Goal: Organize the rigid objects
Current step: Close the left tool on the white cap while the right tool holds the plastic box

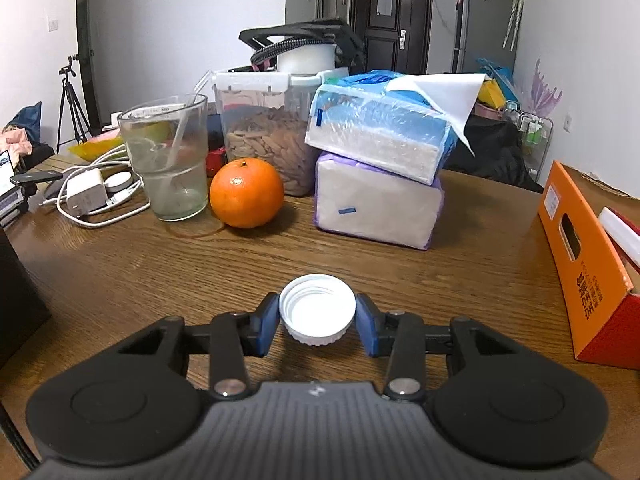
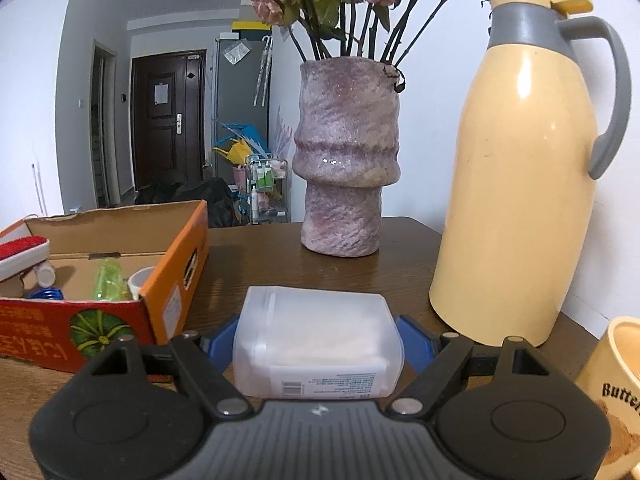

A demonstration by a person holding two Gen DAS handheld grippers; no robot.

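At the lower centre of the left wrist view, your left gripper [image 1: 317,318] is clamping a white bottle cap [image 1: 317,309], both blue pads [image 1: 269,322] pressing on its ribbed rim, the open side of the cap facing up. Beyond it, in the middle of the frame, an orange [image 1: 246,193] is sitting on the wooden table [image 1: 120,272], just beside a glass cup [image 1: 168,156] to its left and a clear container of snacks [image 1: 264,136] behind it. Two tissue packs [image 1: 380,176] are lying stacked right of centre. At the right edge, the orange cardboard box [image 1: 580,264] is standing open.

In the lower centre of the right wrist view, your right gripper [image 2: 318,346] is gripping a translucent plastic container [image 2: 316,344] lying on its side, label towards the camera, the blue pads touching both of its ends. At the left of that frame, the cardboard box is holding a green bottle [image 2: 108,280], a blue item and a red-and-white object. A purple vase [image 2: 346,156] with dried roses is standing at centre, a cream thermos jug [image 2: 524,184] at right, and a mug [image 2: 616,392] in the lower right corner
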